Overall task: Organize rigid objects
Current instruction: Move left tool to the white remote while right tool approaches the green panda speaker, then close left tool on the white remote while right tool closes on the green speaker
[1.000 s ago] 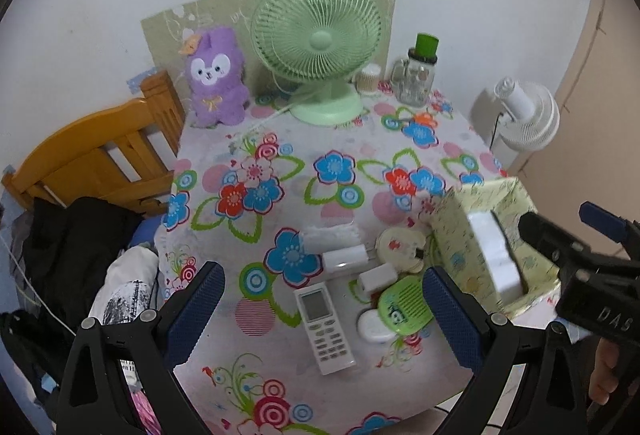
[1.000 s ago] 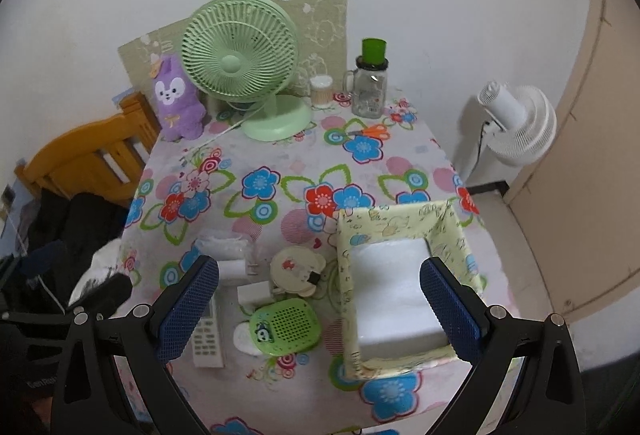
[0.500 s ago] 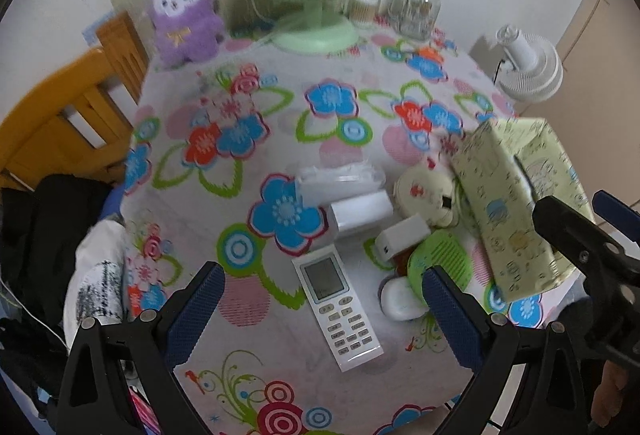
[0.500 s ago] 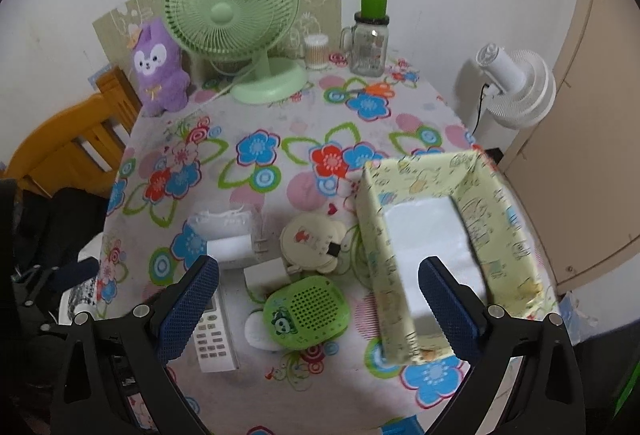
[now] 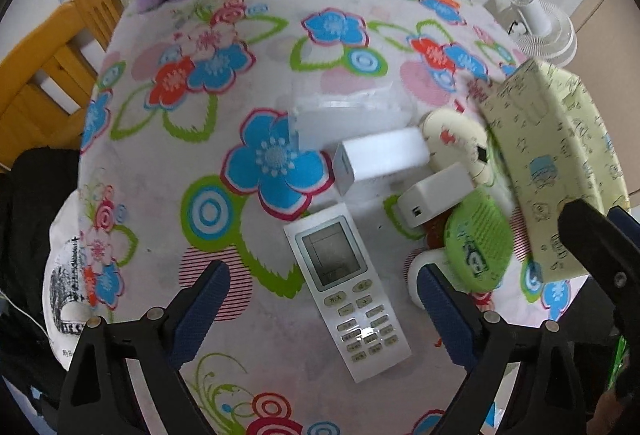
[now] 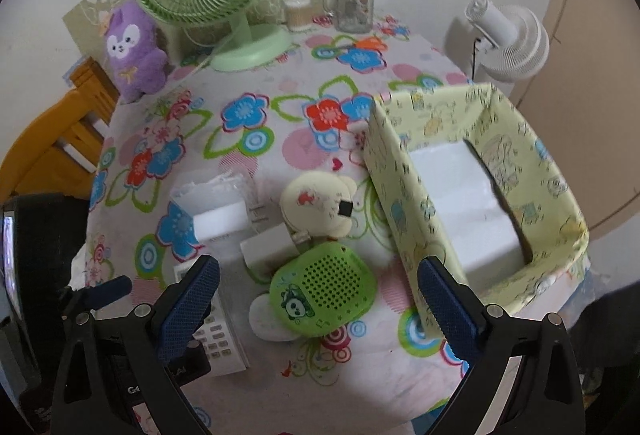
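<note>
White remote control (image 5: 347, 287) with grey buttons lies flat on our flowery worktop (image 5: 168, 163), between the fingers of our left claw (image 5: 324, 305), whose jaws have just been closing a little but touch nothing. Our right claw (image 6: 318, 297) is wide too, over the round green speaker (image 6: 324, 289) beside the pale yellow paper box (image 6: 404, 187).

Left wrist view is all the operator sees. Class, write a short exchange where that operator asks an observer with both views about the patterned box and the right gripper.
Operator: I see the box from the side only. Is it open on top?
Observer: Yes, it is open-topped, white inside, with none of the small items in it.
Operator: And the right gripper?
Observer: Open. Its fingers frame the green speaker without touching it.
</note>
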